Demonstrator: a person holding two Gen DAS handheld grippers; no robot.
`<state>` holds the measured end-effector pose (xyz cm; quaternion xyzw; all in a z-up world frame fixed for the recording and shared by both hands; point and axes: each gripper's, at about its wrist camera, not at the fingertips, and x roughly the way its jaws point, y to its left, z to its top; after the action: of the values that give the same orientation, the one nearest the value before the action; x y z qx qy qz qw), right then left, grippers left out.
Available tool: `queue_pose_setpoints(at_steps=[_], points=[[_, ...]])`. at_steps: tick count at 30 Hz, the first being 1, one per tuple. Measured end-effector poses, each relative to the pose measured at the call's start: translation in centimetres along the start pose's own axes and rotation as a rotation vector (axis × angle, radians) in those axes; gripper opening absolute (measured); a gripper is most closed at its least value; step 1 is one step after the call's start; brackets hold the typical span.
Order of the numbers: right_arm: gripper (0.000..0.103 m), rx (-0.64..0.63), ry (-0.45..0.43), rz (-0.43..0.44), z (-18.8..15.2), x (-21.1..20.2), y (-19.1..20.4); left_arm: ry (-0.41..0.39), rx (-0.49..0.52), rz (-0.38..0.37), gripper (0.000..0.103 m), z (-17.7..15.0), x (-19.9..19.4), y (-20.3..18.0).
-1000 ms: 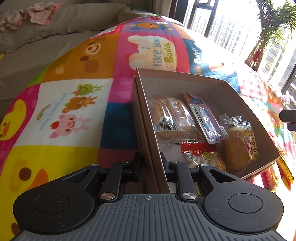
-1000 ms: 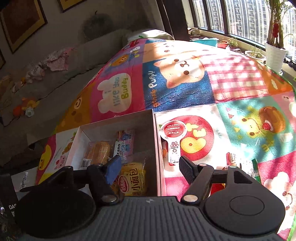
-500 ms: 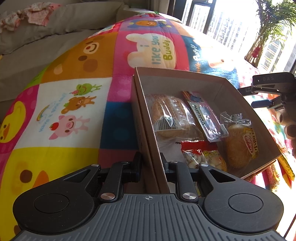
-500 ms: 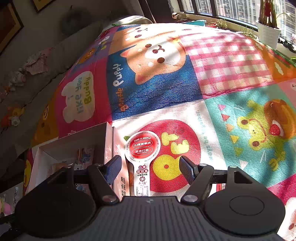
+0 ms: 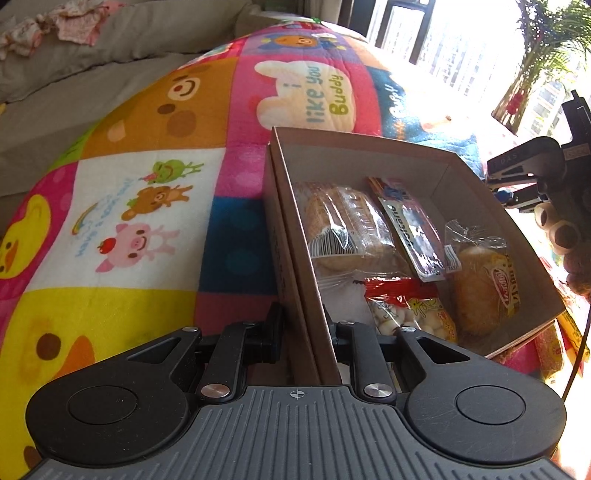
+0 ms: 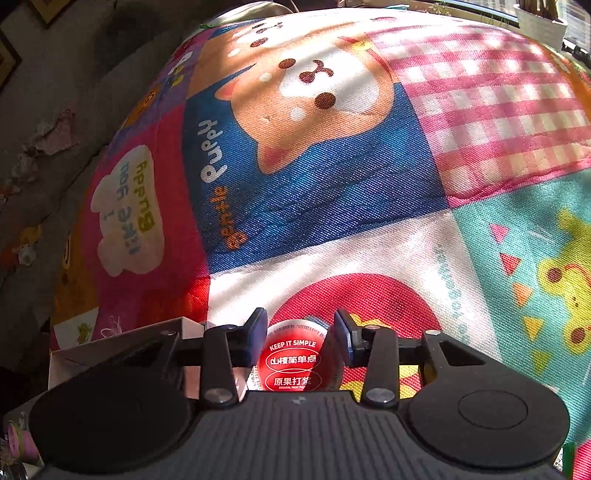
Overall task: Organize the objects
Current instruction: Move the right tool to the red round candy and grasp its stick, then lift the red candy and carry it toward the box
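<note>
Lying between right fingers (image 6: 258,334), red packet (image 6: 291,363)

A patchwork cartoon blanket (image 5: 155,206) covers the surface, its panels showing a duck, a pig and bear, and a white cloud reading "I like you Buddy". In the right wrist view its blue "Gentle Puppy" panel (image 6: 314,177) lies beside a pink checked patch (image 6: 491,122). A grey sofa (image 5: 92,74) runs behind the blanket, with crumpled pink cloth (image 5: 74,22) on its back. A potted plant (image 5: 543,55) stands by the bright window (image 5: 443,48). A framed picture (image 6: 7,59) hangs on the dark wall.
</note>
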<state>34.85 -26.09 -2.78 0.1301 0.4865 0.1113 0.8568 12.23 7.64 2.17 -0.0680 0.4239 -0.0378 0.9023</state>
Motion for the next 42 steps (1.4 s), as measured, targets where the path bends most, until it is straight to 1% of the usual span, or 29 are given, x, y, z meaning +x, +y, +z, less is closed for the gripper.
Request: queue_pose_setpoints(at_steps=[2, 3, 4, 7, 8, 10, 12, 13, 16, 18, 21, 22, 23, 24, 29, 31, 33, 35, 36, 37, 38, 39, 40, 41, 42], points=[[0.019, 0.011, 0.010, 0.014, -0.4, -0.8, -1.0, 0.000, -0.001, 0.000, 0.020, 0.0, 0.0, 0.0], [0.017, 0.011, 0.018, 0.012, -0.7, -1.2, -1.4, 0.000, -0.002, 0.001, 0.020, 0.0, 0.0, 0.0], [0.016, 0.005, 0.022, 0.002, -0.9, -1.4, -1.7, 0.000, -0.002, 0.002, 0.020, 0.0, 0.0, 0.0], [0.016, -0.038, 0.002, -0.084, -1.6, -2.6, -2.3, -0.001, -0.005, 0.001, 0.020, 0.0, 0.0, 0.0], [0.018, -0.043, -0.008, -0.090, -1.9, -3.2, -2.7, -0.001, -0.005, 0.000, 0.020, 0.0, 0.0, 0.0], [0.019, -0.017, 0.001, -0.022, -2.2, -3.9, -3.3, -0.001, -0.006, -0.001, 0.020, -0.1, 0.0, 0.0], [0.022, 0.012, 0.025, 0.067, -2.5, -4.2, -3.4, -0.001, -0.006, 0.000, 0.020, -0.1, 0.0, 0.1], [0.023, 0.020, 0.037, 0.095, -2.7, -4.1, -3.3, -0.001, -0.006, -0.001, 0.020, -0.1, 0.0, 0.1], [0.023, 0.032, 0.072, 0.126, -3.5, -3.2, -2.6, 0.001, -0.006, -0.003, 0.020, -0.1, 0.1, 0.1], [0.029, 0.032, 0.079, 0.119, -3.9, -2.5, -2.2, 0.003, -0.006, -0.005, 0.020, -0.1, 0.1, 0.2], [0.032, 0.029, 0.072, 0.138, -4.2, -2.3, -1.7, 0.005, -0.003, -0.004, 0.020, -0.1, 0.1, 0.2], [0.026, 0.015, 0.075, 0.136, -4.3, -2.3, -1.4, 0.005, -0.002, -0.005, 0.020, -0.1, 0.1, 0.2], [0.014, 0.002, 0.072, 0.125, -4.3, -2.4, -1.2, 0.005, -0.003, -0.005, 0.021, -0.1, 0.1, 0.2], [0.008, -0.005, 0.065, 0.123, -4.4, -2.6, -1.0, 0.004, -0.003, -0.005, 0.021, -0.1, 0.1, 0.2], [0.006, -0.029, 0.015, 0.060, -4.2, -4.2, -1.6, 0.004, -0.004, -0.006, 0.021, -0.1, 0.1, 0.2], [0.002, -0.028, 0.011, 0.025, -4.0, -4.4, -2.4, 0.004, -0.005, -0.008, 0.021, -0.1, 0.1, 0.2], [0.003, -0.051, 0.003, -0.024, -4.0, -4.6, -3.0, 0.003, -0.006, -0.008, 0.021, -0.1, 0.1, 0.2], [0.005, -0.084, -0.029, -0.058, -4.2, -5.1, -3.2, 0.003, -0.007, -0.008, 0.021, -0.1, 0.1, 0.2], [0.007, -0.110, -0.045, -0.052, -4.4, -5.4, -3.2, 0.003, -0.007, -0.008, 0.021, -0.1, 0.1, 0.2], [0.017, -0.130, -0.056, -0.043, -4.5, -5.7, -3.1, 0.003, -0.007, -0.008, 0.021, -0.1, 0.1, 0.2], [0.033, -0.163, -0.076, -0.030, -4.8, -6.0, -2.8, 0.003, -0.006, -0.008, 0.021, -0.1, 0.1, 0.1], [0.043, -0.198, -0.092, -0.019, -5.0, -6.3, -2.4, 0.003, -0.006, -0.008, 0.021, -0.1, 0.1, 0.2], [0.058, -0.229, -0.102, -0.012, -5.2, -6.4, -2.1, 0.003, -0.007, -0.009, 0.021, 0.0, 0.1, 0.2], [0.063, -0.272, -0.108, -0.002, -5.4, -6.5, -1.5, 0.004, -0.007, -0.009, 0.021, 0.0, 0.1, 0.1], [0.063, -0.296, -0.100, 0.003, -5.4, -6.3, -1.1, 0.003, -0.006, -0.008, 0.021, -0.1, 0.1, 0.2]])
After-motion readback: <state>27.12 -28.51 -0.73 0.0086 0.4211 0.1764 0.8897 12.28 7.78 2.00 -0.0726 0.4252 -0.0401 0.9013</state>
